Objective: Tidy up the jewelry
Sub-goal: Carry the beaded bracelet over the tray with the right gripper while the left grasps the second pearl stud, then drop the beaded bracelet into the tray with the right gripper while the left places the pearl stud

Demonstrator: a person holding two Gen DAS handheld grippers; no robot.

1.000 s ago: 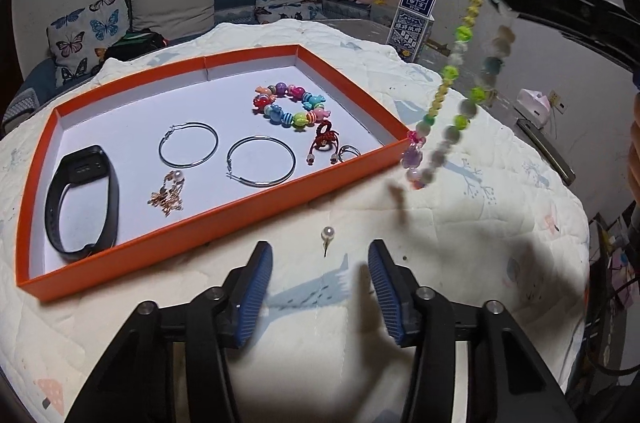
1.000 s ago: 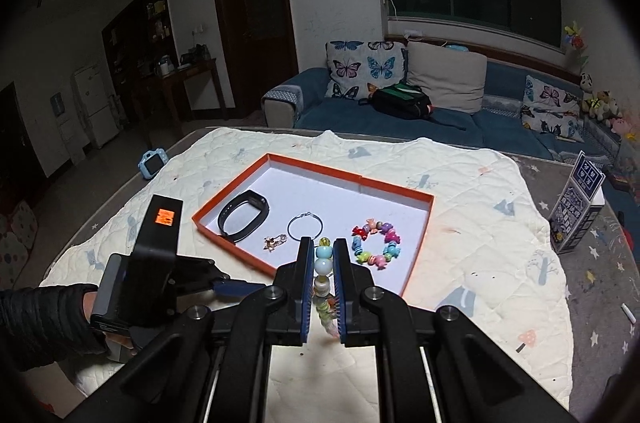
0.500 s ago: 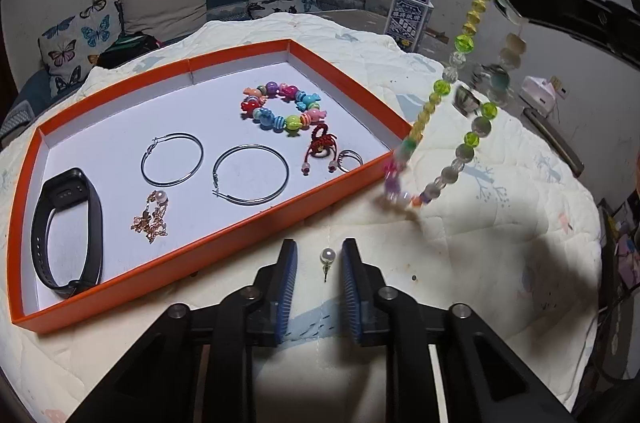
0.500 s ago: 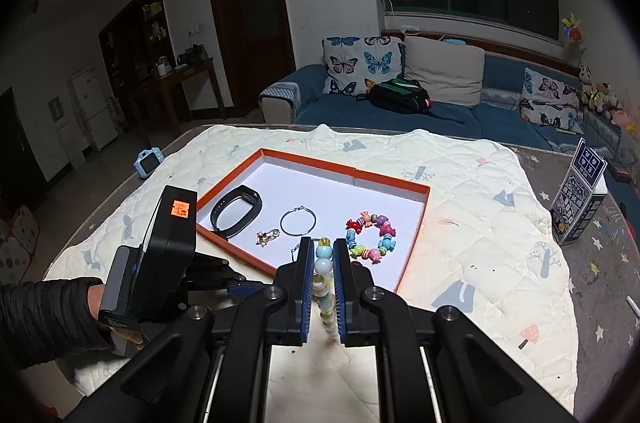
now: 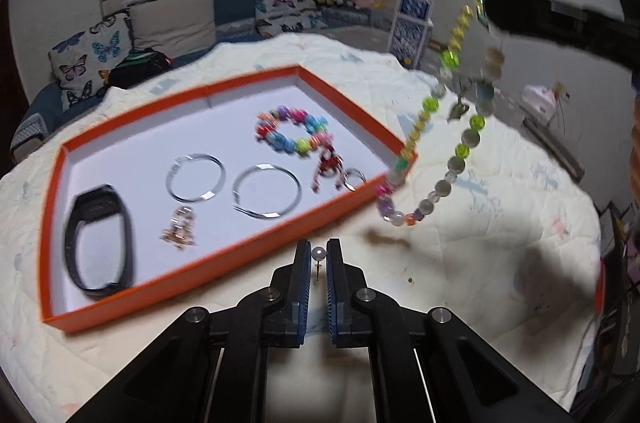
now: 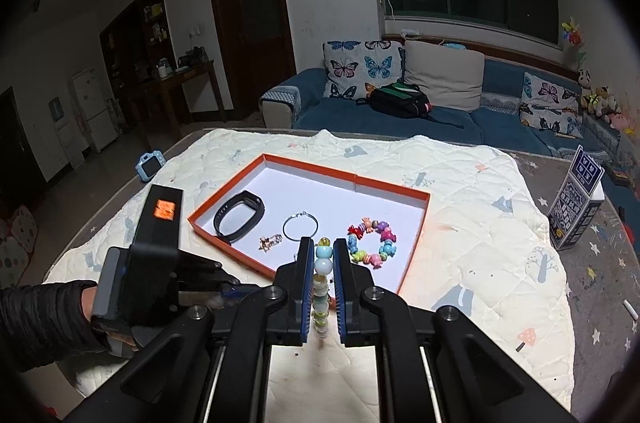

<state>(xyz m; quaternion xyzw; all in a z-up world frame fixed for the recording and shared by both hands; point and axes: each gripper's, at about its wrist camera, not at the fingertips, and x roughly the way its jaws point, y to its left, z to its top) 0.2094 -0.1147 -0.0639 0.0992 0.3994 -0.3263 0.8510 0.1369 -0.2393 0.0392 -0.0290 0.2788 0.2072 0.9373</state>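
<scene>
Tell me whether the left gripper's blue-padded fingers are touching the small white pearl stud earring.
Touching. In the left wrist view the left gripper has just closed its blue-padded fingers on the pearl stud earring, with no gap on either side of the pearl.

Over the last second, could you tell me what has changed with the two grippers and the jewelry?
The left gripper has just been closing around the pearl stud earring, which lay on the quilt between open jaws; its pads now pinch it. The right gripper stayed clamped on the beaded necklace, hanging in the air. Everything in the orange tray kept its place.
</scene>
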